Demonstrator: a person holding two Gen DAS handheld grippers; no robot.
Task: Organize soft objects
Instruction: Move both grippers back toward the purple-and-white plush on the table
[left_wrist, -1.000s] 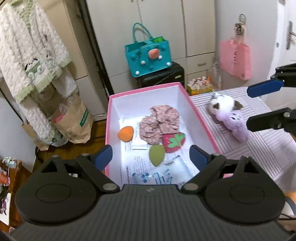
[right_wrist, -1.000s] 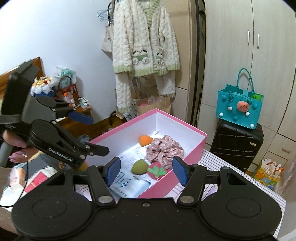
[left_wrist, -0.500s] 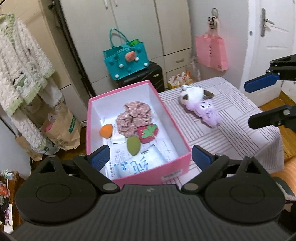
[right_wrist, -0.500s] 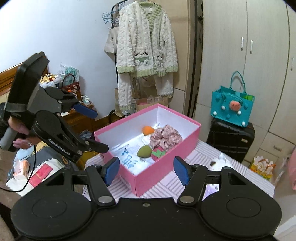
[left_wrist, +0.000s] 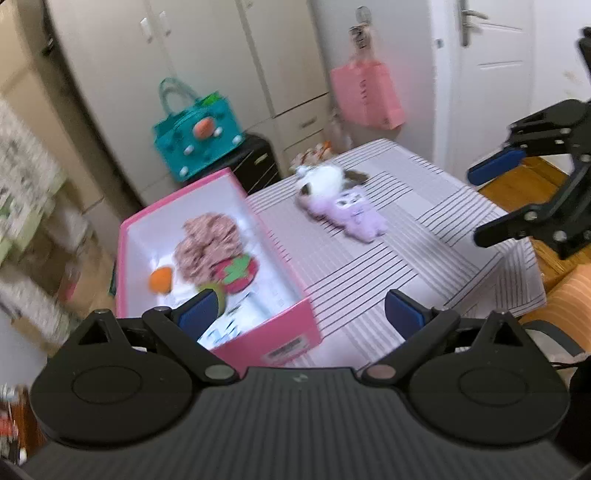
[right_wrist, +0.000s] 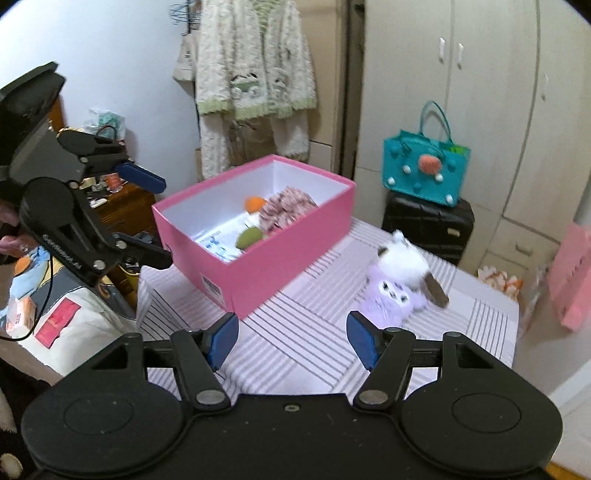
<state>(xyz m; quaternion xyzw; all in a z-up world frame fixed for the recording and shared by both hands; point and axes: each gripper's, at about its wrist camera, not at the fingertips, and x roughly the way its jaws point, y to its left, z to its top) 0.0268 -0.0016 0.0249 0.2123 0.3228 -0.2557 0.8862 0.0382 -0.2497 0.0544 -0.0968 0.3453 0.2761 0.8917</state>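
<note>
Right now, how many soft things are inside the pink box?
4: an orange sponge at the far side, a floral scrunchie beside it, a green sponge nearer, and a strawberry pad against the scrunchie. Others may be hidden.

Left wrist view: smeared by motion blur, worst along the left edge.
Knitted cardigan (left_wrist: 22, 184): a pale streaked blur, cut off by the left edge.
Green sponge (left_wrist: 218, 297): mostly hidden behind the left gripper's blue finger pad.
Papers in the pink box (left_wrist: 236, 325): print too blurred to read.
Box label (left_wrist: 286, 350): unreadable.
Right gripper (left_wrist: 495, 201): its body runs off the right edge.
Plush toy (right_wrist: 399, 280): face blurred, features unclear.
Person's hand (right_wrist: 7, 229): only a sliver shows at the left edge.
</note>
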